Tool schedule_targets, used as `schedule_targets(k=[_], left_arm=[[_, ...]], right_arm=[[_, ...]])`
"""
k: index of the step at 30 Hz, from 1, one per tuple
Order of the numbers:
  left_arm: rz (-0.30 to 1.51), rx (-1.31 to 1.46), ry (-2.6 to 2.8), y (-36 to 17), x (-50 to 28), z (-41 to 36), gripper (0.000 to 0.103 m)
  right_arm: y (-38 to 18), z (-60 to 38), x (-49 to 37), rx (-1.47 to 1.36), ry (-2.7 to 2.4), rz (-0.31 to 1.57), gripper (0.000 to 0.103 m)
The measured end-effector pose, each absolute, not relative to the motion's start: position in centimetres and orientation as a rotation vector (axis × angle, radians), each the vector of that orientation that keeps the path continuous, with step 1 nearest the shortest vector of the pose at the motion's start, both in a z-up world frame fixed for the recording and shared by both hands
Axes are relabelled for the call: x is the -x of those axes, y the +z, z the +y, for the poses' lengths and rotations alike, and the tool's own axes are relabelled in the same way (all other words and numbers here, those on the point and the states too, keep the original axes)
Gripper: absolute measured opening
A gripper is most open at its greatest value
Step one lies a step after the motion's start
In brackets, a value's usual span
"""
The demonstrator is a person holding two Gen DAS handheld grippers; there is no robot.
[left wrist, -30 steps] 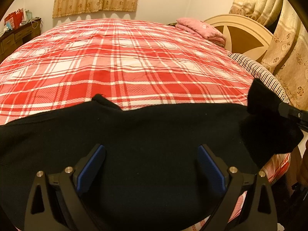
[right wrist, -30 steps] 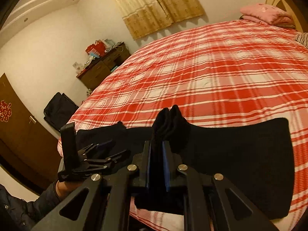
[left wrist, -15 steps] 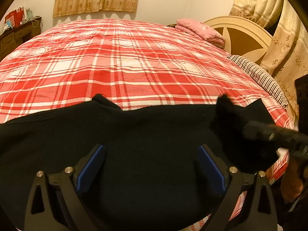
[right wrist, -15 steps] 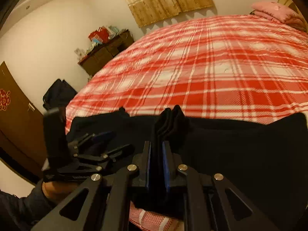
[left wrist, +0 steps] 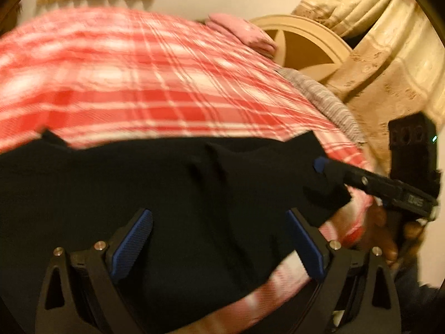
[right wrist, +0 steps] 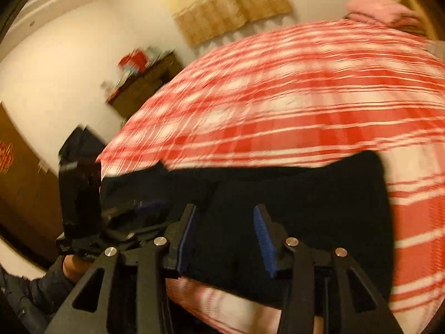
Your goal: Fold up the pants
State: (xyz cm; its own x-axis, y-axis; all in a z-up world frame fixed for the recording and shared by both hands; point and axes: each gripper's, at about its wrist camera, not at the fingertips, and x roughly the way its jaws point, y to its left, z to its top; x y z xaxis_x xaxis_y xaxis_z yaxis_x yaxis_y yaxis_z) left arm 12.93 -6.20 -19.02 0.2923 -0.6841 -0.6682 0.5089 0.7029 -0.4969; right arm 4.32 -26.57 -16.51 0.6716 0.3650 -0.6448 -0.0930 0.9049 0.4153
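Both views are motion-blurred.

Pants point(left wrist: 172, 194): black, spread across the near edge of the bed point(left wrist: 144, 83), which carries a red-and-white plaid cover. In the right wrist view the pants point(right wrist: 319, 200) run as a wide dark band from the left edge of the bed toward the right, with a layered fold showing near the middle. The near edge of the fabric hangs slightly past the mattress edge.

Left gripper point(left wrist: 219, 247): fingers spread wide apart, blue pads facing each other, positioned above the pants with nothing between them. In the right wrist view it appears at lower left point(right wrist: 144, 208), low over the left end of the garment.

Right gripper point(right wrist: 226, 239): fingers parted, with black fabric lying in the gap; neither pad presses on it. In the left wrist view the right gripper point(left wrist: 322, 165) reaches in from the right, its blue tip at a raised corner of the pants; contact there cannot be determined because of blur.

Surroundings: pink pillow point(left wrist: 242, 32) at the headboard point(left wrist: 311, 44), curtains point(left wrist: 389, 41) on the right, a wooden dresser point(right wrist: 144, 83) against the far wall.
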Motion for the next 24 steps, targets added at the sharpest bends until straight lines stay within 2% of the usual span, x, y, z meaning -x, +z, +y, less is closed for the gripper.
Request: schedule_targets(k=[3, 5, 7, 10, 14, 24], left_arm=[[0.988, 0.156, -0.803, -18.8, -12.9, -7.9, 0.093], [1.001, 0.138, -0.821, -18.7, -13.1, -9.0, 0.081], [1.010, 0.121, -0.817, -18.7, -13.2, -9.8, 0.075], [1.003, 0.060, -0.833, -18.4, -12.9, -11.1, 0.020], [0.986, 0.066, -0.824, -17.9, -13.0, -10.9, 0.012], [0.935, 0.187, -0.818, -15.1, -14.3, -6.4, 0.011]], right_arm=[[-17.0, -29.2, -3.3, -0.419, 0.177, 0.741, 0.045], [-17.4, -30.4, -2.9, -0.446, 0.137, 0.712, 0.045], [-17.5, -31.2, -2.6, -0.440, 0.093, 0.675, 0.045], [-17.2, -32.3, -2.1, -0.457, 0.055, 0.607, 0.045], [-16.5, -34.3, -1.0, -0.490, -0.012, 0.520, 0.045], [-17.4, -37.4, -0.5, -0.580, -0.125, 0.497, 0.045]])
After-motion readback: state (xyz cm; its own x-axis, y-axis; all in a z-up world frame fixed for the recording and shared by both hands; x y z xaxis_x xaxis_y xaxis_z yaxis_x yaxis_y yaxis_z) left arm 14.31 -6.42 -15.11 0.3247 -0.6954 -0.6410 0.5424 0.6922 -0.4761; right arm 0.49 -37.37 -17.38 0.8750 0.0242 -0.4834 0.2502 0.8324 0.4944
